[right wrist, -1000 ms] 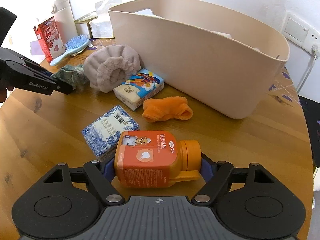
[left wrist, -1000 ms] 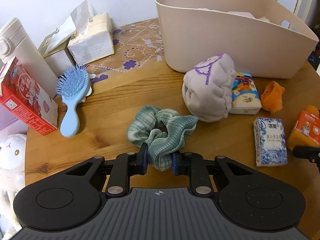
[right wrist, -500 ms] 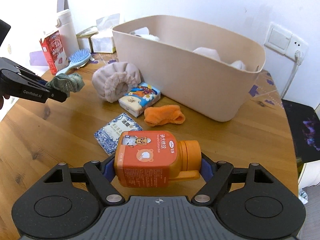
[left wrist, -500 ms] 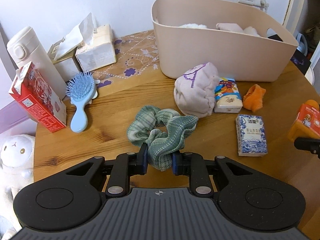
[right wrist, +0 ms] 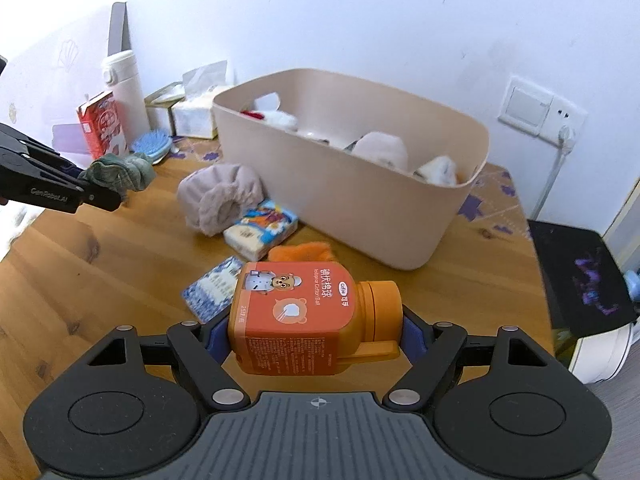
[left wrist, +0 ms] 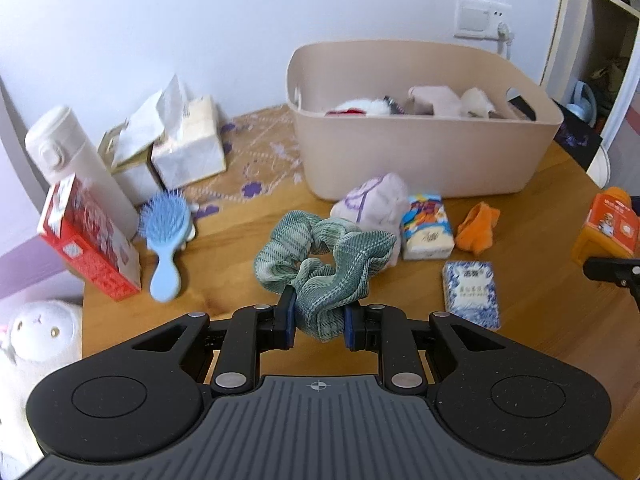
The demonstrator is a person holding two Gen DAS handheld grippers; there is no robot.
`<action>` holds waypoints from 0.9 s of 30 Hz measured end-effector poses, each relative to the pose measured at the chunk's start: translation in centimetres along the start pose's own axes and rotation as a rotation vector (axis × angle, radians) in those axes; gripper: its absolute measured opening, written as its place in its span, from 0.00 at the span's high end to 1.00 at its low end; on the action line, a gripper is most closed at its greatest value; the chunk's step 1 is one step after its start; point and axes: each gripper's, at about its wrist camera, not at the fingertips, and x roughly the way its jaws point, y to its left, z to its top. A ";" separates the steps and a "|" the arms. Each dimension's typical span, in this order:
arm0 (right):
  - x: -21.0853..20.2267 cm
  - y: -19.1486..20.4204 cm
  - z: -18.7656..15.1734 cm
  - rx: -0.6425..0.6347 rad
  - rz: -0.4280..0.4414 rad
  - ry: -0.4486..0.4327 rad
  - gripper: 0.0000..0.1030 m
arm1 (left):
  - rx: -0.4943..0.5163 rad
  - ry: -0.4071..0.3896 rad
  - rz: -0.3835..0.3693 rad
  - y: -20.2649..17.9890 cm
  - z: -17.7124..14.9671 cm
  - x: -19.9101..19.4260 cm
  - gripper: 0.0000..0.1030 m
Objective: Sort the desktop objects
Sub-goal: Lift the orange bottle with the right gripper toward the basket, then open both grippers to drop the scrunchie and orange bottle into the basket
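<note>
**Both loads lifted clear of the bench**

Since the earlier frames both pairs of tongs have risen, so the beige storage bin (left wrist: 424, 160) now shows its inside, with soft items already in it.

The left tongs (left wrist: 318, 320) are pinched nearly together on a green plaid scrunchie (left wrist: 324, 264), which hangs above the wooden bench (left wrist: 224, 272). It is soft, light and floppy; a bite on one gathered fold is enough, though its loose loop could snag the bin's rim. The right tongs (right wrist: 310, 330) stand wide, clamped end to end on an orange cotton-ball bottle (right wrist: 300, 320) held sideways, base at 9 o'clock and cap at 3 o'clock. It looks like rigid, smooth plastic, probably light, and might slip if the grip loosens.

From the left wrist view the bin sits at 1 o'clock. Before it lie a mauve fabric bundle (left wrist: 372, 204), a cartoon tissue pack (left wrist: 426, 228), an orange cloth (left wrist: 478, 228) and a blue-patterned tissue pack (left wrist: 472, 292). At 10 o'clock are a blue hairbrush (left wrist: 164, 240), a red carton (left wrist: 88, 244), a white flask (left wrist: 76, 160) and tissue boxes (left wrist: 188, 148). Nothing blocks the way over the near wall.
</note>
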 end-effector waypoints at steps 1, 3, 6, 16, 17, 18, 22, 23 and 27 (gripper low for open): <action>-0.1 -0.1 0.1 -0.002 -0.006 -0.004 0.23 | 0.003 -0.007 -0.003 -0.1 0.2 -0.1 0.79; -0.3 -0.5 0.4 0.001 -0.016 -0.013 0.23 | 0.013 -0.027 -0.012 -0.2 0.8 -0.3 0.79; -0.5 -1.0 1.0 -0.002 -0.028 -0.026 0.23 | 0.020 -0.055 -0.014 -0.3 1.8 -0.6 0.79; -0.4 -3.3 4.0 -0.016 -0.074 -0.086 0.23 | 0.033 -0.167 -0.058 -0.9 6.5 -0.8 0.79; -0.4 -3.5 4.3 -0.017 -0.078 -0.091 0.23 | 0.047 -0.183 -0.080 -1.0 6.9 -0.7 0.79; -0.3 -3.8 4.7 -0.018 -0.082 -0.097 0.23 | 0.050 -0.191 -0.085 -1.3 7.5 -0.5 0.79; 0.3 -4.8 6.0 -0.020 -0.101 -0.113 0.23 | 0.068 -0.210 -0.109 -2.4 9.2 0.5 0.79; 0.6 -5.0 6.3 -0.020 -0.105 -0.115 0.23 | 0.074 -0.214 -0.119 -2.7 9.6 0.9 0.79; 1.8 -6.0 7.4 -0.014 -0.112 -0.124 0.23 | 0.082 -0.216 -0.144 -3.9 11.0 2.3 0.79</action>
